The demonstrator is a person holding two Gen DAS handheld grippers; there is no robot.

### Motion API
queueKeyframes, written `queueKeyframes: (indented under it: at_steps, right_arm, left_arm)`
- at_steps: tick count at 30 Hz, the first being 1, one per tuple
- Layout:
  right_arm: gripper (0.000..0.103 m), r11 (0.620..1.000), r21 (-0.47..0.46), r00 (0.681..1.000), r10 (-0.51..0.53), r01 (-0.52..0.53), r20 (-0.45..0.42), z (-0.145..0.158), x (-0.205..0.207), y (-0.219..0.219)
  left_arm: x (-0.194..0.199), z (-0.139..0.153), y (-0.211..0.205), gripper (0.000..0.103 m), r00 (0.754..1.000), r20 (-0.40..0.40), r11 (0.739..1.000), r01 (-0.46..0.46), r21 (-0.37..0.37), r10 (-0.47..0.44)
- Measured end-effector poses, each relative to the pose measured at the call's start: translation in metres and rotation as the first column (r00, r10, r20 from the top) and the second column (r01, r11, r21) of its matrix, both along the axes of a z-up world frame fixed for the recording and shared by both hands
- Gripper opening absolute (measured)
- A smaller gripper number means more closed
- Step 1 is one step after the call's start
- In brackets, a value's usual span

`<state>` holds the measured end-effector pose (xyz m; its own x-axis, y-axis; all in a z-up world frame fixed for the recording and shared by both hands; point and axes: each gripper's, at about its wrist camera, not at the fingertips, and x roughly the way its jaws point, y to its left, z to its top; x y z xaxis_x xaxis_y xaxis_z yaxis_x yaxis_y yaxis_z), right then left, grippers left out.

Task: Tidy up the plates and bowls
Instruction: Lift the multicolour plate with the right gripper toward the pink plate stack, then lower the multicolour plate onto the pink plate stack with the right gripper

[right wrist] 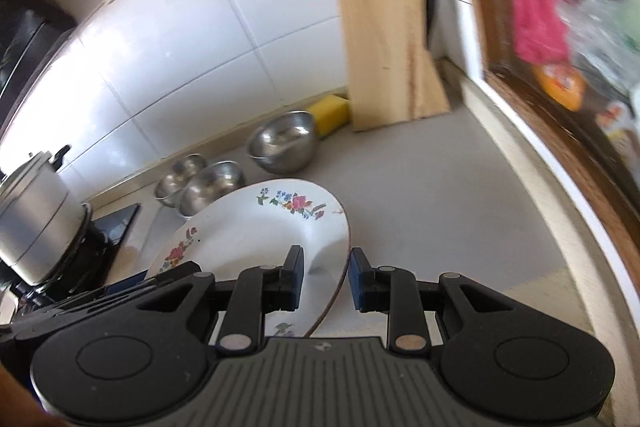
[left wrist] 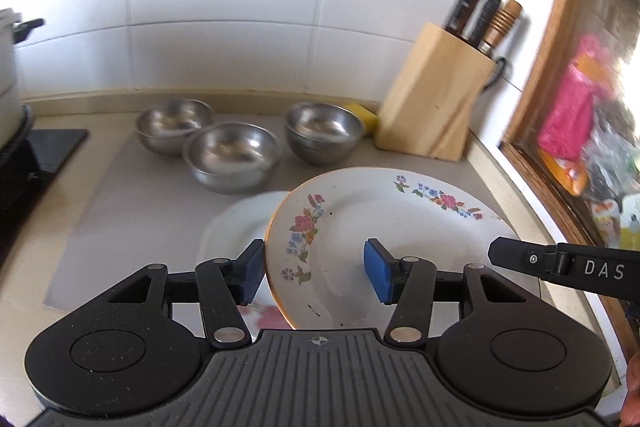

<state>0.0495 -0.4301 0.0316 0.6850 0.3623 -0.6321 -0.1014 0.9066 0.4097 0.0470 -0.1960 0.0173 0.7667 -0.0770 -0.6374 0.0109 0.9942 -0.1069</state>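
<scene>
A white plate with a flower pattern (left wrist: 380, 219) is tilted above the grey mat, over a plain white plate (left wrist: 236, 223). My left gripper (left wrist: 314, 275) is open, its blue pads on either side of the plate's left rim. My right gripper (right wrist: 326, 281) straddles the plate's right rim (right wrist: 256, 227) with a small gap at each pad, open. The right gripper's arm also shows in the left wrist view (left wrist: 560, 263). Three steel bowls (left wrist: 232, 155) stand at the back of the mat; they also show in the right wrist view (right wrist: 282, 143).
A wooden knife block (left wrist: 432, 95) stands in the back right corner, a yellow sponge (left wrist: 366, 113) beside it. A steel pot (right wrist: 36, 223) sits on the black cooktop (left wrist: 44, 151) at left. A wood-framed window (left wrist: 560, 107) runs along the right.
</scene>
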Motion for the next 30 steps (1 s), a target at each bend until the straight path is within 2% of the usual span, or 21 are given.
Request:
queueKeyframes:
  at_steps: [7,15,23,30]
  right_arm:
    - [0.0,0.999,0.0,0.998,0.047,-0.047,0.029,0.007,0.009,0.035]
    - [0.0,0.999,0.002,0.997,0.051,-0.052,0.051,0.009,0.019,0.064]
    - [0.0,0.997,-0.014,0.996,0.076,-0.076,0.04,-0.001,0.035,0.074]
    - [0.0,0.997,-0.006,0.997,0.08,-0.08,0.001,-0.02,0.056,0.073]
  left_arm:
    - [-0.003,0.01,0.025,0.053,0.998,0.033,0.998,-0.057,0.029,0.056]
    - [-0.002,0.012,0.041,0.054,0.996,0.057,0.996,-0.072,0.055,0.069]
    - [0.014,-0.001,0.048,0.055,0.994,0.022,0.994,-0.104,0.029,0.103]
    - [0.032,-0.011,0.039,0.057,0.994,0.011,0.992,-0.106,0.065,0.105]
